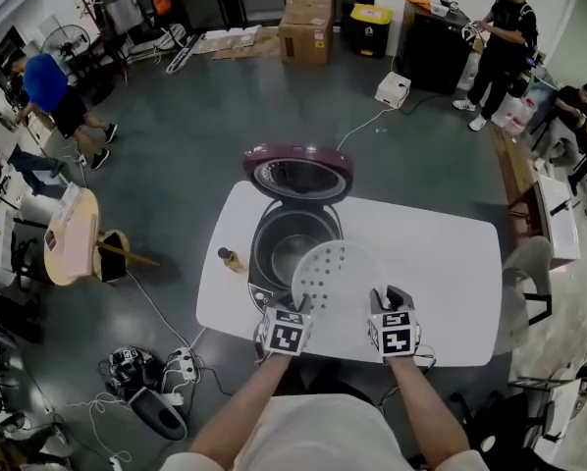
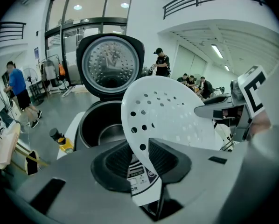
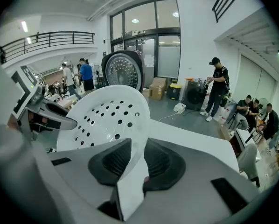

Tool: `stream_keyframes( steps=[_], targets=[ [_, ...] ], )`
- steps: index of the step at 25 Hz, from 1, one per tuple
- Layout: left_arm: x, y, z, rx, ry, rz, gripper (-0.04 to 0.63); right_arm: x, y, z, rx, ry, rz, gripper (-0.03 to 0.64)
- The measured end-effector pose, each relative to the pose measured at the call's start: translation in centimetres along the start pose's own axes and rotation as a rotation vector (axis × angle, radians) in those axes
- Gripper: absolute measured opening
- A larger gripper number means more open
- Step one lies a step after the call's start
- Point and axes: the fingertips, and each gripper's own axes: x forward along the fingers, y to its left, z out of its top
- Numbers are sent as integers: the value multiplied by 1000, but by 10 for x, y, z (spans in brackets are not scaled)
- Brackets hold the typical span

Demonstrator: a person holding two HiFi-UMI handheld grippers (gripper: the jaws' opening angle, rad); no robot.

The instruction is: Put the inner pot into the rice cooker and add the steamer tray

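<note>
Steamer tray [image 1: 338,273] in left tongs [image 1: 300,306], right tongs [image 1: 380,298], cooker label [image 2: 138,174] illegible

A small bottle [image 1: 231,259] was positioned on the white table [image 1: 451,263]; cardboard boxes [image 1: 306,23] were stacked on the floor beyond.

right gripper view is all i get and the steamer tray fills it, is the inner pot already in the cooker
Observer: Yes. The head view shows the inner pot sitting inside the rice cooker.
Operator: other side gripping too
Observer: Yes. The left gripper is shut on the rim of the steamer tray.
Operator: anything close to the cooker
Observer: A small bottle stands on the table at the cooker's left in the head view, not touching it.
</note>
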Motion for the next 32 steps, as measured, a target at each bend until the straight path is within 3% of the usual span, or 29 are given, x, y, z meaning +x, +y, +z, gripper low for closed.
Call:
stream_keyframes(
  steps=[7, 19, 27, 32],
  targets=[
    [-4, 48, 6, -17, -4, 2, 127, 25, 32, 30, -16, 5, 13, 98],
    [20, 128, 23, 34, 59, -18, 137, 92, 71, 68, -36, 42, 24, 107],
    [51, 152, 22, 55, 137, -46, 143, 134, 77, 58, -61, 145, 25, 120],
    [65, 155, 8, 110, 205, -44, 153, 146, 78, 44, -82, 209, -4, 129]
  ],
)
